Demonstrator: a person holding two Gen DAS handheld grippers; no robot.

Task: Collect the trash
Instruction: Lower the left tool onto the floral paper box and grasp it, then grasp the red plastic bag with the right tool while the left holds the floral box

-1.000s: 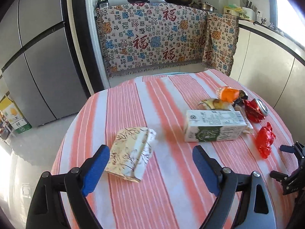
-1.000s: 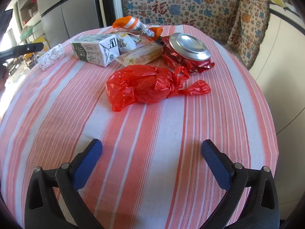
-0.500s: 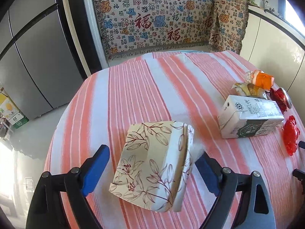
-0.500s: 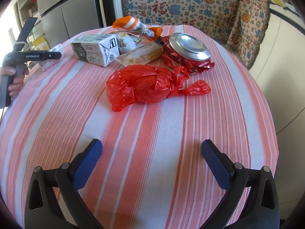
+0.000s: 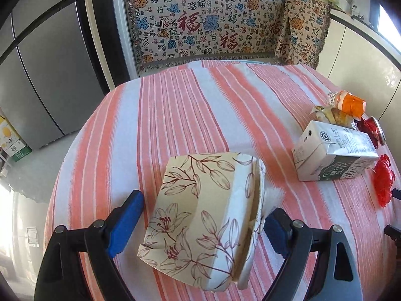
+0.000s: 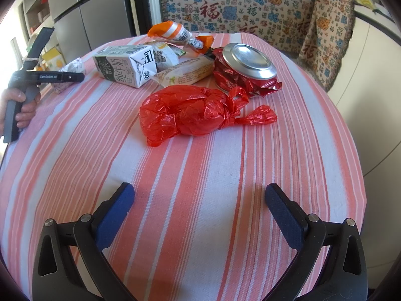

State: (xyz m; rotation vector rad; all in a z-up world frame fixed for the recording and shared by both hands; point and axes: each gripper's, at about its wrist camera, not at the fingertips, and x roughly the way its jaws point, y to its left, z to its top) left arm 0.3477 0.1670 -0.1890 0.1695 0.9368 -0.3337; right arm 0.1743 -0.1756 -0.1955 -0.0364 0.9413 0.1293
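A floral tissue pack (image 5: 200,213) lies on the striped tablecloth (image 5: 175,115). My left gripper (image 5: 200,225) is open around it; the left pad (image 5: 125,220) stands clear of the pack and the right pad is partly hidden behind it. To the right lie a milk carton (image 5: 333,153), an orange wrapper (image 5: 351,104), a crushed red can (image 5: 371,130) and a knotted red plastic bag (image 5: 383,183). My right gripper (image 6: 200,213) is open over bare cloth, short of the red bag (image 6: 190,115). Behind that are the can (image 6: 245,67), a snack wrapper (image 6: 185,71) and the carton (image 6: 125,67).
A hand (image 6: 22,107) holds the left gripper at the table's left edge. A grey fridge (image 5: 45,75) stands at the left and a patterned cloth (image 5: 213,25) hangs behind the round table. White cabinets (image 5: 363,57) run along the right. A carton box (image 5: 12,140) sits on the floor.
My left gripper has come forward and down, so the tissue pack now sits between its jaws; in the last half second it barely moved. The right gripper has stayed still.
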